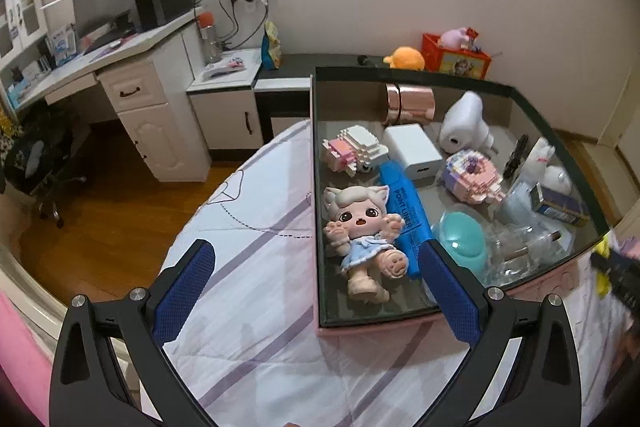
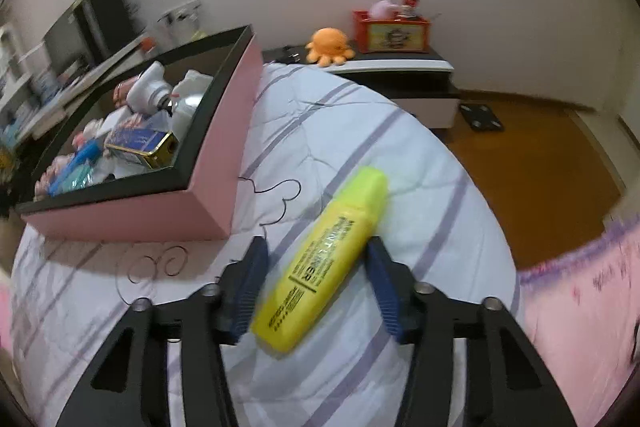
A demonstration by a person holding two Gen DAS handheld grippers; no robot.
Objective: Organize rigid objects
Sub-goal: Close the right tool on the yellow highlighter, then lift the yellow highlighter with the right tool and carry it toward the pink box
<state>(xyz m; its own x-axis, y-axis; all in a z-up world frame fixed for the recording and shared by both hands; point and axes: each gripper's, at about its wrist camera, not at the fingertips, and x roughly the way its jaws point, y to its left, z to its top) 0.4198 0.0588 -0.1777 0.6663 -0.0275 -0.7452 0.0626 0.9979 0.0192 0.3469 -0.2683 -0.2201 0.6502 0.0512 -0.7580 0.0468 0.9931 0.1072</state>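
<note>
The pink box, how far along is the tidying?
Done: the pink box already holds a doll, a blue marker and other toys. In hand: the yellow marker lies between the right gripper pads, grip unclear. Left: putting it in the box. The left gripper is open, empty.

right tongs (image 2: 318, 281) | yellow highlighter (image 2: 324, 267) between pads, gripped | pink box (image 2: 216, 163) left

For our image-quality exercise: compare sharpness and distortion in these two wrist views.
Left wrist view: sharp on the doll and pink box, fisheye-bent edges, blur at far right. Right wrist view: motion-blurred overall, the yellow highlighter soft-edged but legible.
</note>
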